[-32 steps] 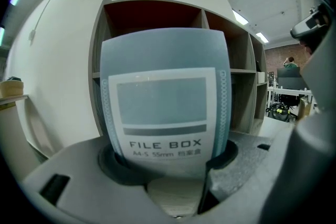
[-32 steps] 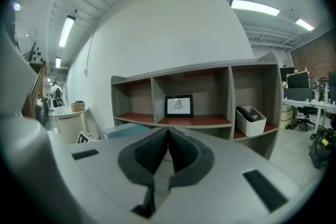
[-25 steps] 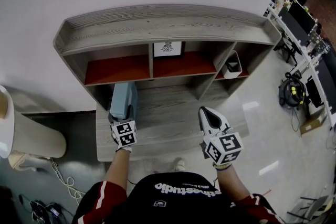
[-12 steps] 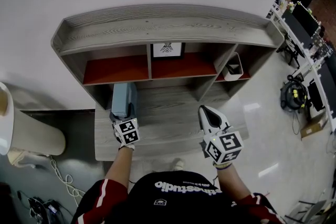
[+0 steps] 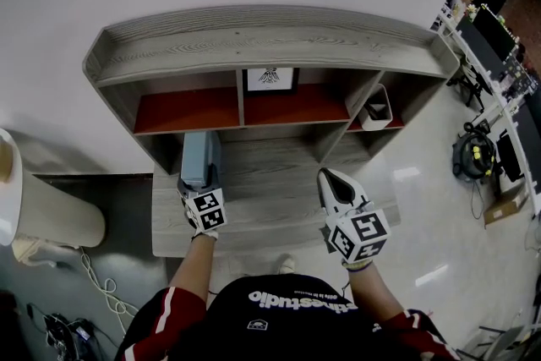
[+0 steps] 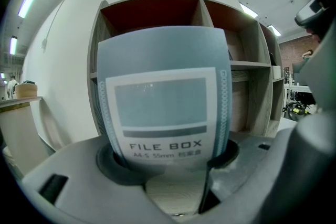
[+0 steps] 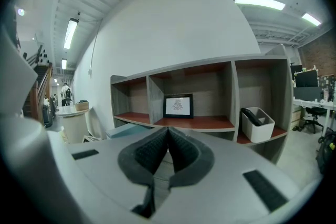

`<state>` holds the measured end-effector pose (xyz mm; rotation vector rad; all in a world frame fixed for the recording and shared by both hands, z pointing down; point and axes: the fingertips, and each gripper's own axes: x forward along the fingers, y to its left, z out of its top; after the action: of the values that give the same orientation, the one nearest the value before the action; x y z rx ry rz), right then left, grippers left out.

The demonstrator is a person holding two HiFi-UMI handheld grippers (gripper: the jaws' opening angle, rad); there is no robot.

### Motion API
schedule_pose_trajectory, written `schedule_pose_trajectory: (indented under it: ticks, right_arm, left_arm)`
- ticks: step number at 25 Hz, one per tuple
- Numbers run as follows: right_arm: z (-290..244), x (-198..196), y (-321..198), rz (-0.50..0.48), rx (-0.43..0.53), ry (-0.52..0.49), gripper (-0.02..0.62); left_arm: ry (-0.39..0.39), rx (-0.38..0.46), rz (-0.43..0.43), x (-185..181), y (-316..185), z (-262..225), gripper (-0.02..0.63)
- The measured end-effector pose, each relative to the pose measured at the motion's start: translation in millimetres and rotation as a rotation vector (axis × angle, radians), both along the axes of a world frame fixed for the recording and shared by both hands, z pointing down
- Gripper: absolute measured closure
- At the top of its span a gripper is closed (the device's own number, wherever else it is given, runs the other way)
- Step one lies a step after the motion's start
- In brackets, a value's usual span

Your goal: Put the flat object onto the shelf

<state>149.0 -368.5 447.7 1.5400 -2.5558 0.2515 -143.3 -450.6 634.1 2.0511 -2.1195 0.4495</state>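
head view / containers: shelf unit (image 5: pixel 254 55) at 12 o'clock, three red-floored compartments. The left one (image 5: pixel 186 110) is bare, the middle holds a framed picture (image 5: pixel 270 79), and the right holds a white bin (image 5: pixel 374 107) with something dark in it.
head view / file box: pale blue file box (image 5: pixel 199 161) lies flat at 10 o'clock, far end at the opening under the left compartment. Can't tell if it touches the wood.
head view / tools: my left gripper (image 5: pixel 196 182) pinches the box's near end. My right gripper (image 5: pixel 328 178) is at 4 o'clock over the wooden surface (image 5: pixel 270 182), holding nothing.
head view / room: round table (image 5: pixel 51 220) at 9 o'clock, desks (image 5: pixel 490 38) at 2 o'clock.
left gripper view: jaws clamp both sides of the box's labelled end (image 6: pixel 163 92), with compartments behind.
right gripper view: jaws pressed together, empty (image 7: pixel 167 136). Picture (image 7: pixel 177 106) at 12, bin (image 7: pixel 257 124) at 3 holding a dark object (image 7: pixel 251 116), box (image 7: pixel 128 130) at 9.
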Motion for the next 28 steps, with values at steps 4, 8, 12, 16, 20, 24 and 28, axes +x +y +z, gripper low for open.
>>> schedule_pose_trajectory:
  ticks: [4,8,12,16,20,24,28]
  right_arm:
    - [2,0,2,0.002,-0.001,-0.001,0.598]
    - [2,1,6,0.006,0.002,-0.004,0.598]
    - [1,-1,10,0.008,0.005,-0.007,0.598]
    - [0,-2,15,0.008,0.010,-0.011,0.598]
    - [-2,-6,20,0.007,0.020,-0.011,0.598]
    - [-2,-9,27,0.002,0.021,-0.016,0.598]
    - [-5,-16,34,-0.002,0.029,-0.017,0.598]
  left_arm:
    - [-0.001,-0.004,0.019,0,1,-1,0.310]
    - [0.013,0.001,0.030,1,5,-4,0.308]
    - [0.022,0.026,0.038,1,10,-13,0.307]
    - [0.026,0.058,0.046,2,12,-27,0.307]
    - [0.030,0.084,0.059,2,16,-44,0.305]
    - [0.032,0.123,0.078,2,20,-66,0.305]
    - [0.046,0.131,0.087,1,24,-78,0.305]
